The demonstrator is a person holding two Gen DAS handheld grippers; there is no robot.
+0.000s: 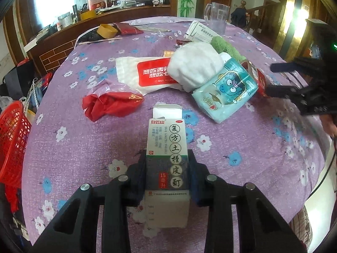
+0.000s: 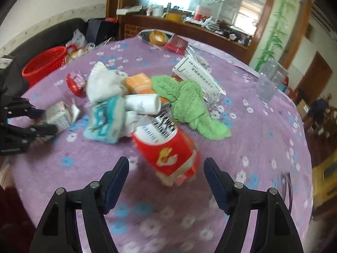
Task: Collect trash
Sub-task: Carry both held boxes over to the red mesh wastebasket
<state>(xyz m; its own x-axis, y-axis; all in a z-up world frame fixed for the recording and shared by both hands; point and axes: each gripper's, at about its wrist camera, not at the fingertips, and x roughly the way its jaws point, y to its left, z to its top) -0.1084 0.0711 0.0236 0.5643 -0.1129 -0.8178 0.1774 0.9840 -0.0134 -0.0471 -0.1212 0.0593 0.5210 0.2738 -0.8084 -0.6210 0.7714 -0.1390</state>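
The left gripper (image 1: pixel 167 175) has its fingers clenched on the medicine box (image 1: pixel 167 158) near the worktop's (image 1: pixel 252 168) near edge, ready to bin, while the right gripper (image 2: pixel 166 181) stands released, straddling the red carton (image 2: pixel 166 154) for a grab.

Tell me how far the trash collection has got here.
Early. Nothing visibly binned; the red basket's contents cannot be seen. In hand: left gripper shut on the medicine box. Right gripper open before the red carton. Tissue pack and wrappers remain.
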